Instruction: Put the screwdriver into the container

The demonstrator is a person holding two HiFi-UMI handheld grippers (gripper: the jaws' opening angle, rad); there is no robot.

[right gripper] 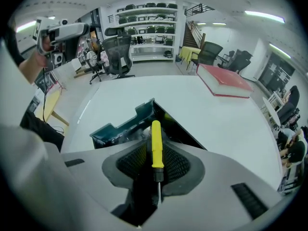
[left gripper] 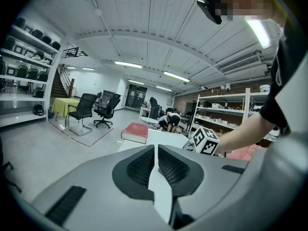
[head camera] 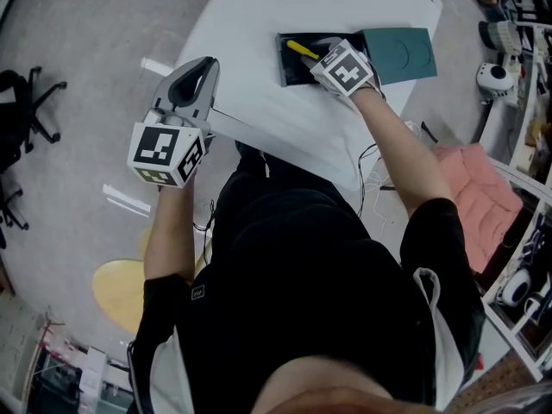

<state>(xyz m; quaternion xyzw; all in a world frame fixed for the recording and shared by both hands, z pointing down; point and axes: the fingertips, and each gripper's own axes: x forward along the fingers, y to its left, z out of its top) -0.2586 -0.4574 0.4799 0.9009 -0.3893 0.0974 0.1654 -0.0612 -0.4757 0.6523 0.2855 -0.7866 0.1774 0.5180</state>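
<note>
- The yellow screwdriver (right gripper: 156, 141) is clamped in the right gripper's (right gripper: 155, 159) jaws above the dark container (right gripper: 118, 128), towards the white table's (right gripper: 202, 105) right edge.
- The left gripper (left gripper: 156, 154) is held closed, empty, at the table's left edge.

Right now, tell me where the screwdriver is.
The screwdriver is clamped between the jaws of the right gripper. Its yellow handle points out over the open dark container on the white table, at upper right in the head view.

Large open lab-workshop hall, arched ceiling (left gripper: 159, 28) with strip lights (left gripper: 127, 64), wall shelves (left gripper: 21, 52) of gear, metal storage racks (left gripper: 226, 114), rolling office chairs (left gripper: 83, 109), a staircase (left gripper: 61, 83), white worktable (right gripper: 202, 114), grey floor (head camera: 78, 24)
</note>
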